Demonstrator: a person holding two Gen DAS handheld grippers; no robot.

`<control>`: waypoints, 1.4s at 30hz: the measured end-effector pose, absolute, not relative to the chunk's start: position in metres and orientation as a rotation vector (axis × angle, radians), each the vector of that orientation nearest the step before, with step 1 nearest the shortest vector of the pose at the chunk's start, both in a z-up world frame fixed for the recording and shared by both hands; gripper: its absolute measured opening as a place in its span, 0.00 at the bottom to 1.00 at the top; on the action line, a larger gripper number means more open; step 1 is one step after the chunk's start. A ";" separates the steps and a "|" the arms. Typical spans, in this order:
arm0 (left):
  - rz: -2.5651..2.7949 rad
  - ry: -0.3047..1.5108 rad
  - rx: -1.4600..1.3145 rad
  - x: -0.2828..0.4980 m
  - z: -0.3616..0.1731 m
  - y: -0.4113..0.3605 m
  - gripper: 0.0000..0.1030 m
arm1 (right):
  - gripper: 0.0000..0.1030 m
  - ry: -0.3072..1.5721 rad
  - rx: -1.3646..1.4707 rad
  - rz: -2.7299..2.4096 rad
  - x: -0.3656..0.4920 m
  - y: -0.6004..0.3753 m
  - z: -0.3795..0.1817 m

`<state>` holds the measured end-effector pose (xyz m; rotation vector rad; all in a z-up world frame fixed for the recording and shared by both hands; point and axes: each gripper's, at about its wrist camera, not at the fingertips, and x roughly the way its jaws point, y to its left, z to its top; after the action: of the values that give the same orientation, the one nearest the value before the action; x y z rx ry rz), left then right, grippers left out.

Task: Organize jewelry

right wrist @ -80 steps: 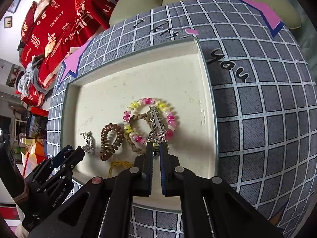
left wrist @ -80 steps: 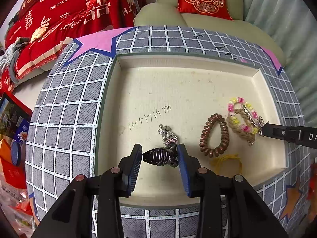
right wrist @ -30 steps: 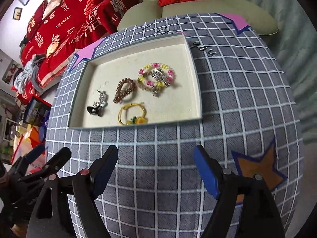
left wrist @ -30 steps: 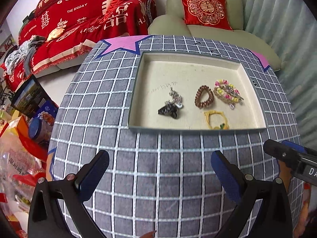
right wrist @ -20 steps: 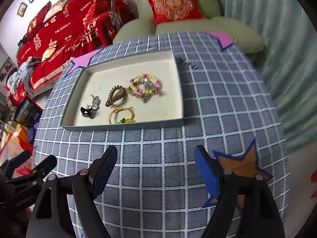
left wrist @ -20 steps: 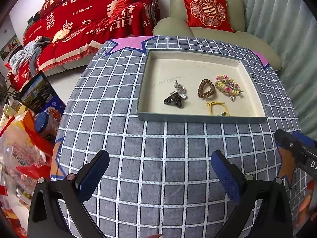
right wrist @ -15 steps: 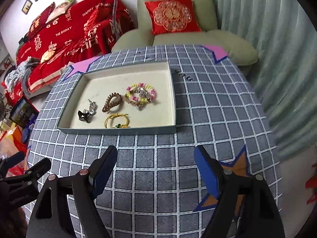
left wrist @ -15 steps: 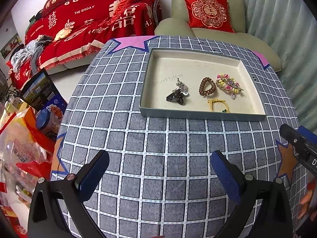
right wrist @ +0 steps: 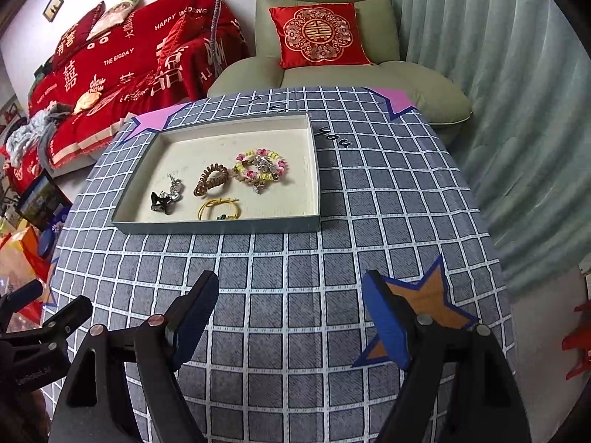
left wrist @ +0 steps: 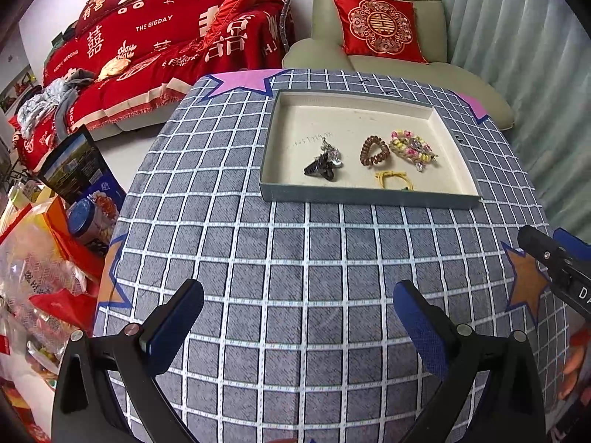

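A shallow grey-walled tray [left wrist: 365, 196] [right wrist: 221, 227] with a cream floor sits at the far side of the checked table. In it lie a black hair claw [left wrist: 319, 168] [right wrist: 160, 201] touching a silver charm [left wrist: 332, 154], a brown coil hair tie [left wrist: 373, 150] [right wrist: 210, 180], a pink and yellow bead bracelet with a woven cord and silver clip [left wrist: 412, 149] [right wrist: 260, 168], and a yellow cord bracelet [left wrist: 394, 179] [right wrist: 219, 209]. My left gripper [left wrist: 297, 317] and right gripper [right wrist: 290, 312] are both wide open and empty, well back from the tray over the near cloth.
The grey checked tablecloth [left wrist: 295, 258] carries pink and orange star patches. A green armchair with a red cushion [right wrist: 319, 35] stands behind the table, a red-covered sofa [left wrist: 166, 44] at the left, bags and boxes [left wrist: 55, 221] on the floor left, a curtain at the right.
Both grippers let go of their items in the tray, opened wide and drew back and up; the tray now looks smaller and farther.
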<state>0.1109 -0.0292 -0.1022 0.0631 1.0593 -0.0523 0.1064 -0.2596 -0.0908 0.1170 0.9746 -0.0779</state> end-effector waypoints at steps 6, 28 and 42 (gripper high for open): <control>-0.059 1.051 0.067 0.102 -0.097 -0.027 1.00 | 0.80 0.962 0.109 -0.083 0.098 -0.256 -0.087; -0.062 1.053 0.069 0.097 -0.093 -0.027 1.00 | 0.80 0.950 0.083 -0.083 0.091 -0.249 -0.077; -0.062 1.058 0.067 0.097 -0.093 -0.026 1.00 | 0.80 0.953 0.080 -0.083 0.091 -0.250 -0.078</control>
<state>0.0973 -0.0257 -0.0935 0.0673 1.0578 -0.0621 0.0912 -0.2496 -0.0776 0.0798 0.9532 -0.0825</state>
